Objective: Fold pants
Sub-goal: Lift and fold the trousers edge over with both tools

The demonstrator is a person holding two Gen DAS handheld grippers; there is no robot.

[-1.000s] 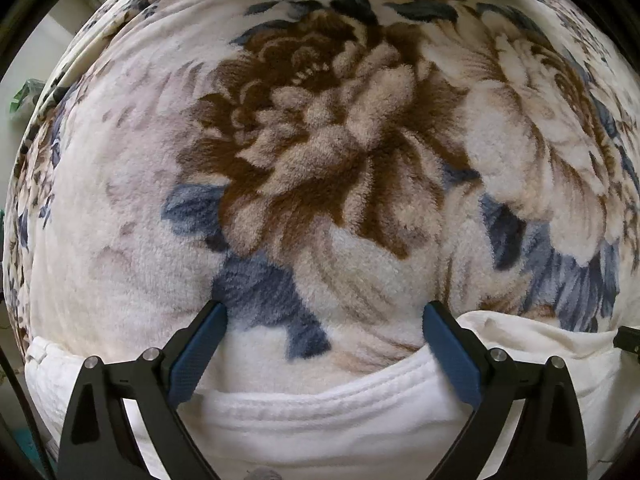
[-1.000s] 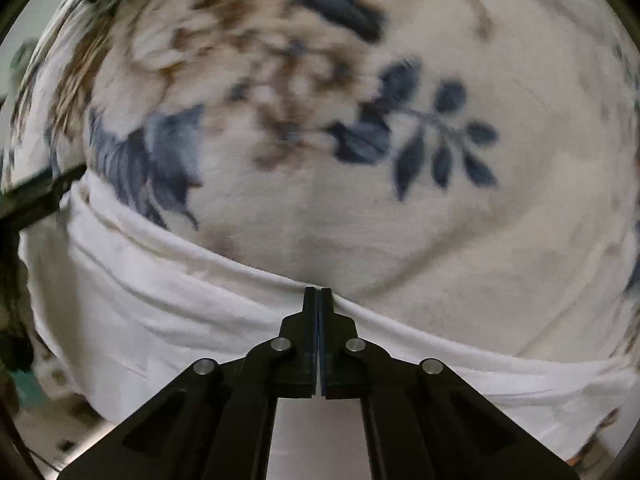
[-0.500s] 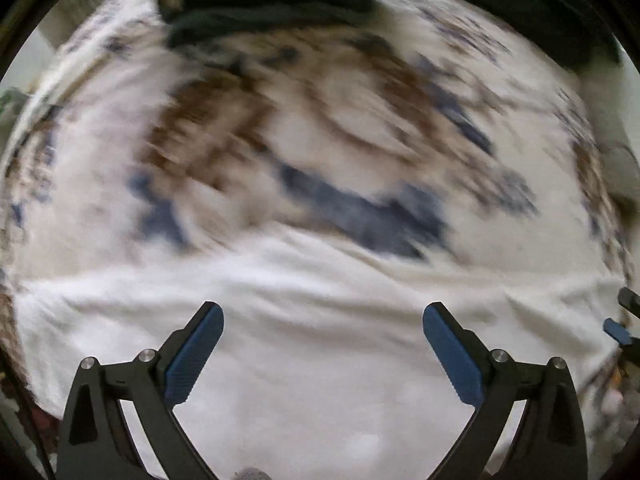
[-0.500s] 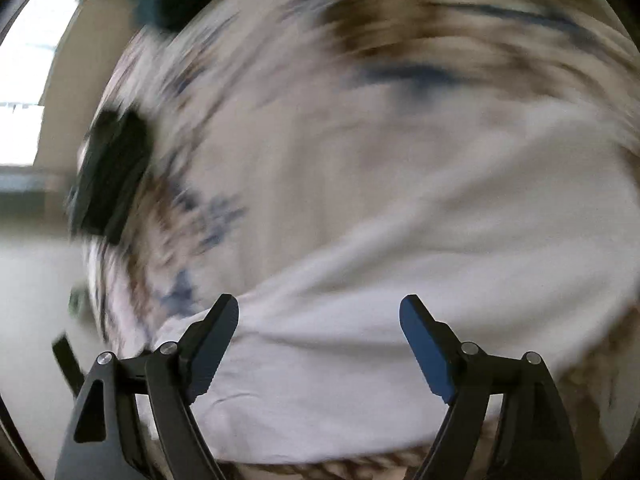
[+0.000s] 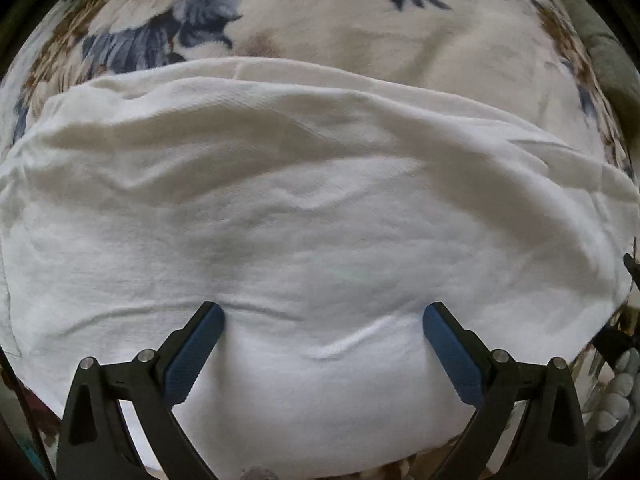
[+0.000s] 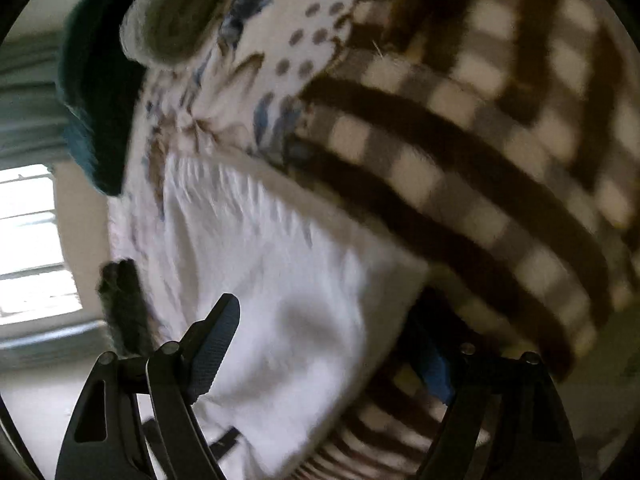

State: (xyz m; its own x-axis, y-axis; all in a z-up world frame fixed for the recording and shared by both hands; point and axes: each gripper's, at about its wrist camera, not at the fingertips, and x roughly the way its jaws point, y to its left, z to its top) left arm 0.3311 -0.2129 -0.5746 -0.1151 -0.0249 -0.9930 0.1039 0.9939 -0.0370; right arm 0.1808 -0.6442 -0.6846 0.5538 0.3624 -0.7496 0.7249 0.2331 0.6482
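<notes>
Left tool (image 5: pixel 322 322) released above white pants (image 5: pixel 304 200); right tool (image 6: pixel 328 328) released, pants below

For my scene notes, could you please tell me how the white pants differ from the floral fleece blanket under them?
The white pants are plain woven cloth; the floral fleece blanket is plush, printed with brown and blue flowers. The pants lie on top, wrinkled; the blanket is spread beneath, reaching beyond them. Both are pale, soft fabric.

Right gripper (image 6: pixel 332 344), shut a second ago, now spread wide over white cotton pants (image 6: pixel 288 320); left gripper (image 5: pixel 320 316) shifted from floral fleece blanket (image 5: pixel 360 28) onto white cloth.
</notes>
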